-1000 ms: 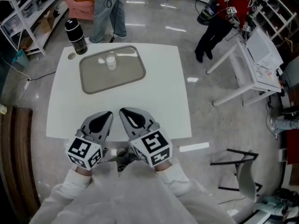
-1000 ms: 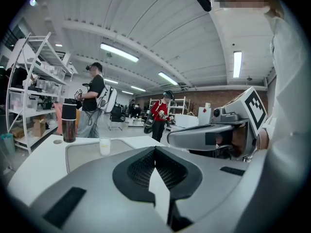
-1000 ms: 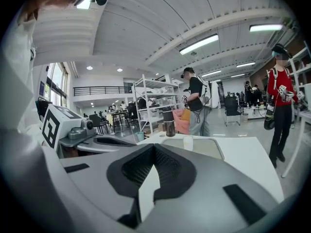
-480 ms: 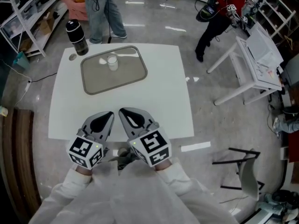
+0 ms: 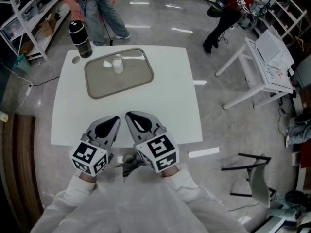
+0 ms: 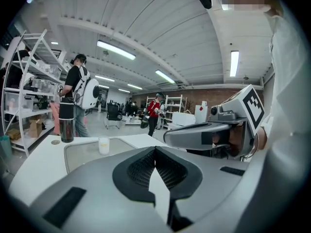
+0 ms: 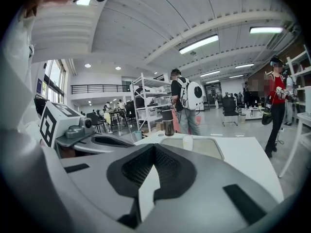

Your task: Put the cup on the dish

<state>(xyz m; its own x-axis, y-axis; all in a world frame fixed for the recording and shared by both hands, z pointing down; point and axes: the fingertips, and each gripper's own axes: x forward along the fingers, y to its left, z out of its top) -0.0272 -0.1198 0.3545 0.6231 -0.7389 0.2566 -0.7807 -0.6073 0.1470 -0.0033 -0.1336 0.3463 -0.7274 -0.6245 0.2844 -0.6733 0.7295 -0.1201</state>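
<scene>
A small white cup (image 5: 116, 64) stands upright in the far left part of a grey rounded dish (image 5: 124, 81) at the back of the white table (image 5: 165, 96). My left gripper (image 5: 110, 122) and right gripper (image 5: 133, 119) rest side by side over the table's near edge, far from the cup. Both are shut with nothing between their jaws. From the left gripper view (image 6: 155, 149) the cup (image 6: 103, 145) shows on the dish (image 6: 80, 154) ahead to the left. In the right gripper view (image 7: 154, 147) the cup (image 7: 187, 142) sits ahead on the dish (image 7: 210, 148).
A black bottle (image 5: 80, 38) stands at the table's far left corner, beside a small round disc (image 5: 74, 59). Two people stand on the floor beyond the table, one behind the bottle (image 5: 99, 8), one in red (image 5: 228, 11). A white desk (image 5: 265, 67) and a fallen stool (image 5: 248, 171) are at the right.
Both grippers have stayed where they were. The person behind the table has stepped to the left, and the person in red has moved farther off.
</scene>
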